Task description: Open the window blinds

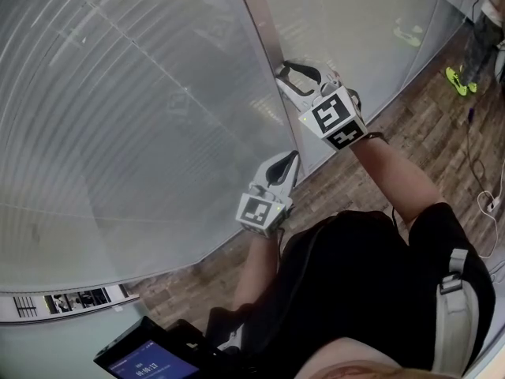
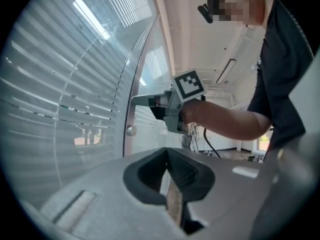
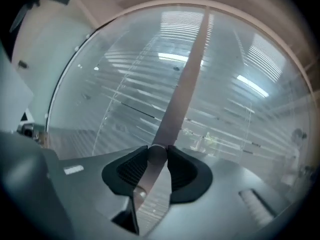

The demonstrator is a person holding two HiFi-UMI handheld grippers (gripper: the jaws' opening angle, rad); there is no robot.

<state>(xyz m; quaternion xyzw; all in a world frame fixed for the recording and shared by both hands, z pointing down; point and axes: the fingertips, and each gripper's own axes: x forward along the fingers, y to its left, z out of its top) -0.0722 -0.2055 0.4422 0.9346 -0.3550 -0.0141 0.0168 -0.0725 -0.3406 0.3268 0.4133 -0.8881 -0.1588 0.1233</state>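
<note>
Slatted blinds (image 1: 118, 117) sit behind the glass, left of a metal upright (image 1: 268, 38). My right gripper (image 1: 284, 74) reaches level to that upright. In the right gripper view its jaws (image 3: 157, 154) are shut on a small round knob (image 3: 156, 153) mounted on the upright (image 3: 185, 79), with slats partly tilted behind the glass (image 3: 125, 74). My left gripper (image 1: 289, 163) hangs lower beside the upright, shut with nothing in it (image 2: 169, 159). From the left gripper view the right gripper (image 2: 139, 100) touches the upright above a second knob (image 2: 131, 130).
Wooden floor (image 1: 410, 125) runs along the glass. At the upper right stands a person in green shoes (image 1: 458, 79), with cables (image 1: 483, 188) trailing on the floor. A device with a lit screen (image 1: 146, 362) is at the bottom left.
</note>
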